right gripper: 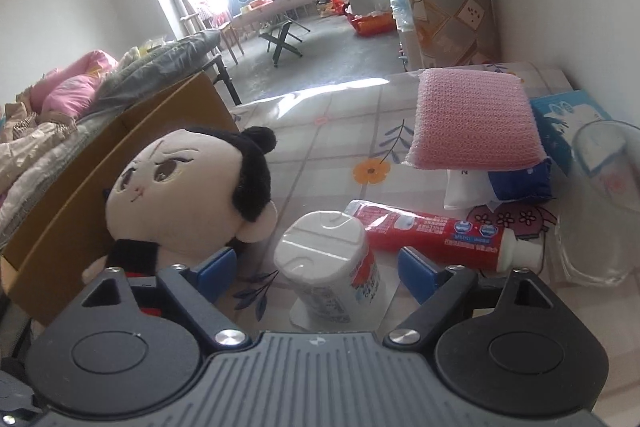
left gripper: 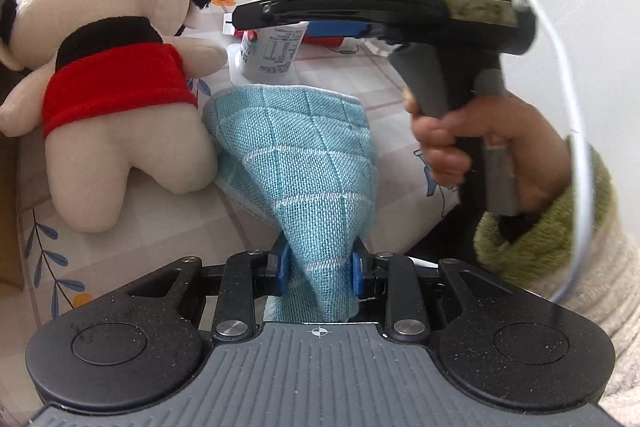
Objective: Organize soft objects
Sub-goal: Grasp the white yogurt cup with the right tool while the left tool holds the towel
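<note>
My left gripper is shut on a corner of a light blue checked cloth, which drapes from the blue pads down onto the table. To its left lies a plush doll with a cream face, black hair and red top. In the right wrist view the doll leans against a cardboard box. A pink sponge rests on packets at the back right. My right gripper stands open with nothing held; in the left wrist view the right gripper hovers above the table, a hand on its grip.
A white bottle stands just ahead of the right fingers, untouched. Behind it lie a red toothpaste tube and a blue packet. A clear glass stands at the right. The cardboard box borders the floral tablecloth on the left.
</note>
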The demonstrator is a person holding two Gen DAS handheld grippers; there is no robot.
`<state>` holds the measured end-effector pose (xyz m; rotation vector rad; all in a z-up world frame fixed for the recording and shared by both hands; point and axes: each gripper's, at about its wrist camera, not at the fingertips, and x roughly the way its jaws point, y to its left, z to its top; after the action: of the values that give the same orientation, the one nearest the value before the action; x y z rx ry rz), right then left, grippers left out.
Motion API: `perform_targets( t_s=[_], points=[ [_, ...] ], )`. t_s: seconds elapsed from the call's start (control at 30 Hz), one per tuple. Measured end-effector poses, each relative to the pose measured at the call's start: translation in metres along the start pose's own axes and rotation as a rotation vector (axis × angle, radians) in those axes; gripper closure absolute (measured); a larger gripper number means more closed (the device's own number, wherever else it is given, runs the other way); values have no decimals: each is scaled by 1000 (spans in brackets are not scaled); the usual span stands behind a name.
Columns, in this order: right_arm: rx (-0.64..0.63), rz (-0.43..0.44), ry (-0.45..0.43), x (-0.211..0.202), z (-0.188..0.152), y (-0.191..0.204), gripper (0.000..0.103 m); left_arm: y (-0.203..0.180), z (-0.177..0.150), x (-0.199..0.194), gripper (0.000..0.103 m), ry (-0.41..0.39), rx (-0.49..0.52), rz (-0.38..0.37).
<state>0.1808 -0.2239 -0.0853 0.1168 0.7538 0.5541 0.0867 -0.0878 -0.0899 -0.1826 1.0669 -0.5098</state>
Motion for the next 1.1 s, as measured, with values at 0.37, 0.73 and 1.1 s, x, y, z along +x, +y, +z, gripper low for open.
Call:
perform_targets(
  t_s=[0.37, 0.73, 1.1],
  points=[
    [81, -7, -47, -15, -7, -18, 45, 2, -2, 0, 76, -18, 13, -1],
    [272, 83, -175, -110, -25, -41, 46, -10, -9, -21, 79, -97, 49, 2],
    [214, 172, -306, -181, -15, 0, 47, -30, -9, -86, 80, -266, 79, -27]
  ],
)
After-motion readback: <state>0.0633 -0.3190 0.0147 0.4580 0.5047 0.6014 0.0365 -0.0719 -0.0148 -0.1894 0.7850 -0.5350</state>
